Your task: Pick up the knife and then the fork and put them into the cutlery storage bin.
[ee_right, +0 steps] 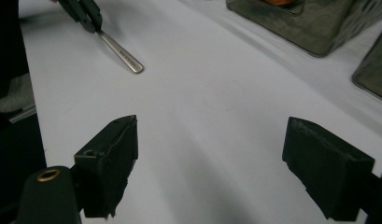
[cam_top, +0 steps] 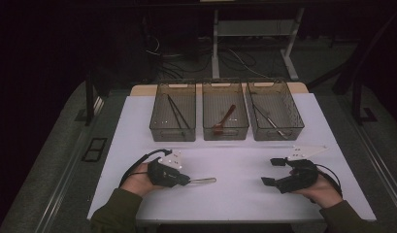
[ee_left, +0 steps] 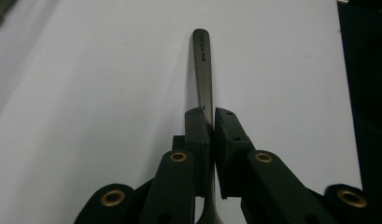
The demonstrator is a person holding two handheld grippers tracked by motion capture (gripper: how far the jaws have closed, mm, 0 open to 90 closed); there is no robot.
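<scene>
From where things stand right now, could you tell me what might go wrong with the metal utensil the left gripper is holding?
The left gripper is shut on the metal utensil near its neck, so the long handle sticks out unsupported; it could pivot or slip between the pads when lifted.

The three bins have tall walls; the protruding handle might catch a rim on the way in.

The right gripper rests open and apart on the table, too far to steady the piece quickly.

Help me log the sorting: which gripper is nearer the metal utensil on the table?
Left. The left gripper is clamped on the metal utensil; the right gripper is open, apart from it.
</scene>
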